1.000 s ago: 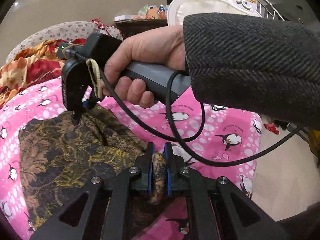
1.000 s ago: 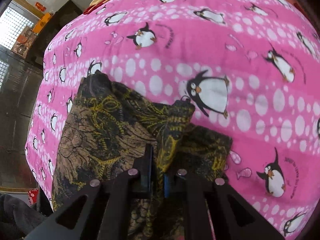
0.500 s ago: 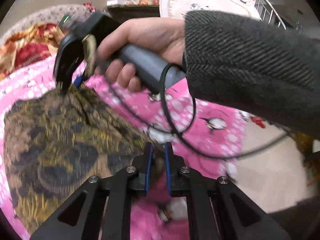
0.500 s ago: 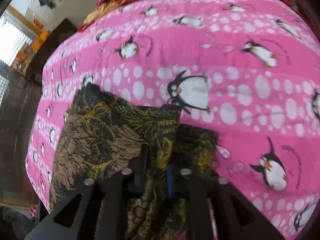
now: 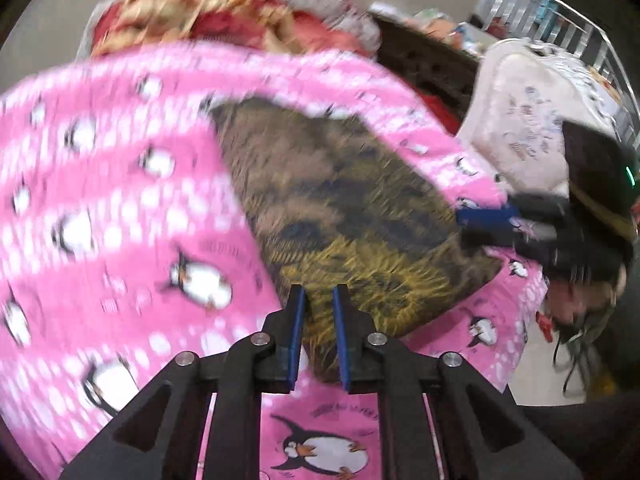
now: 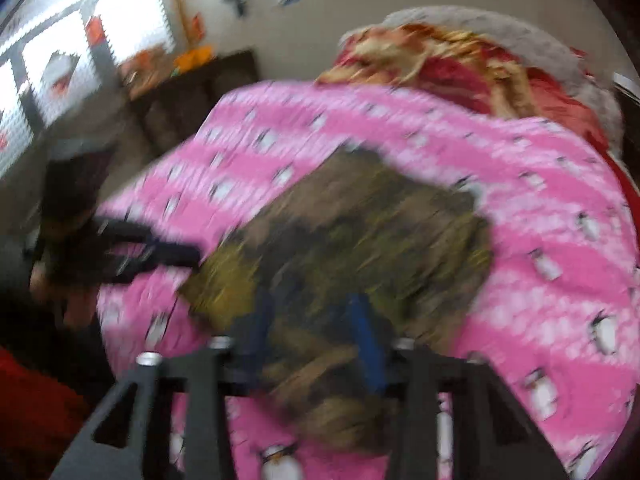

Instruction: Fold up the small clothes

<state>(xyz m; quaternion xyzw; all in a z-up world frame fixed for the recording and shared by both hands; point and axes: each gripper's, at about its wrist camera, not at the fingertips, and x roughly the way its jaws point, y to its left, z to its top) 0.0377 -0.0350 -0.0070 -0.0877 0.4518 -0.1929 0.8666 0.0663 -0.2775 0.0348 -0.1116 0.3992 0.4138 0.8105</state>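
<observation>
Patterned garment [image 5: 340,200], dark brown and black with a yellow print, is spread mostly flat on the pink penguin-print blanket [image 5: 100,200] covering the bed. Both views are heavily motion-blurred, so fine detail of folds and hems cannot be read. Left gripper [image 5: 319,300]: jaws are held together, clamped on the garment's near edge, with a strip of fabric seen pinched between the blue pads [image 5: 298,336]. Right gripper [image 6: 314,312]: jaws have just been opening and are now seen apart. Garment fabric lies between and below them, but it is not pinched as far as the blur allows. In the left wrist view, the right gripper is seen at the garment's right-hand corner, with the tips at or just over the fabric edge; contact cannot be told. A blurred hand [image 5: 572,304] is seen behind it on the handle. In the right wrist view, the left gripper is seen at the garment's left side, its tips at the fabric edge. The two grippers are thus placed at opposite ends of the garment's near side. A red and orange floral quilt [image 5: 200,20] is bunched at the far end of the blanket. A white padded chair back [image 5: 528,120] is seen beyond the bed to the right, and a dark cabinet [image 6: 192,92] stands against the wall in the right wrist view.
</observation>
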